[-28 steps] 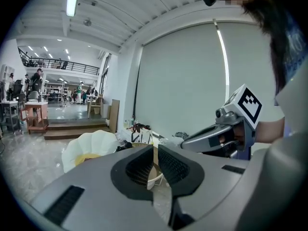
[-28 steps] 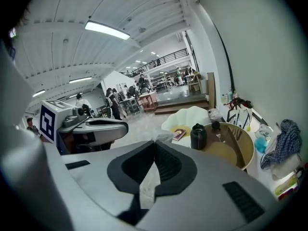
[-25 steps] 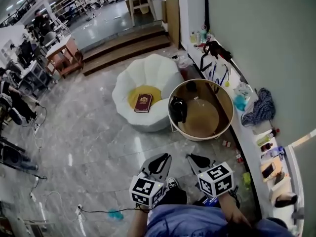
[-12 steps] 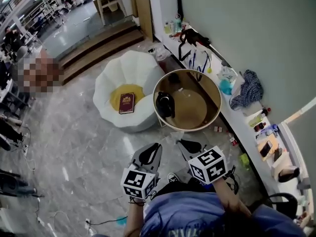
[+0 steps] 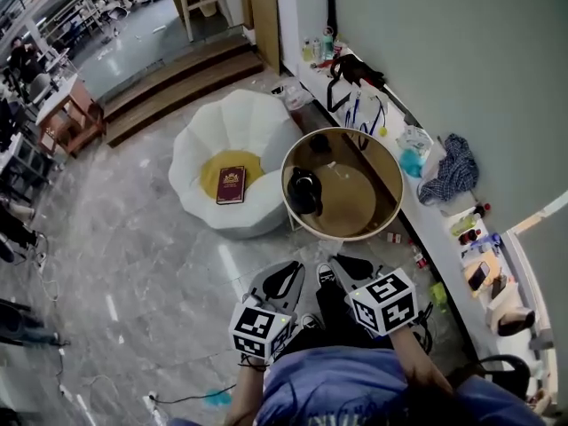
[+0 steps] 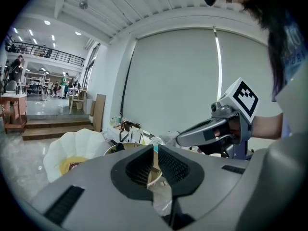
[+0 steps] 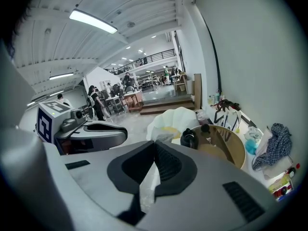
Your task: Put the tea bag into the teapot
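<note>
A round wooden table (image 5: 387, 204) with a raised rim stands by the wall, ahead of me. On its left side sits the black teapot (image 5: 304, 192), which the right gripper view also shows (image 7: 188, 138). A small pale thing (image 5: 333, 165) lies near the table's middle; it is too small to tell whether it is the tea bag. My left gripper (image 5: 288, 279) and right gripper (image 5: 351, 266) hang side by side over the floor, short of the table. Both are shut with nothing between the jaws. Each shows in the other's view: right (image 6: 204, 131), left (image 7: 91, 129).
A white petal-shaped chair (image 5: 222, 140) with a yellow cushion and a dark red book (image 5: 231, 185) stands left of the table. A cluttered ledge (image 5: 444, 229) runs along the wall at the right. Wooden steps (image 5: 177, 82) rise at the back. A cable (image 5: 191, 396) lies on the floor.
The view has shifted and the table and chair now sit a little nearer to me. Both grippers have kept their place in front of my body and stayed shut.
</note>
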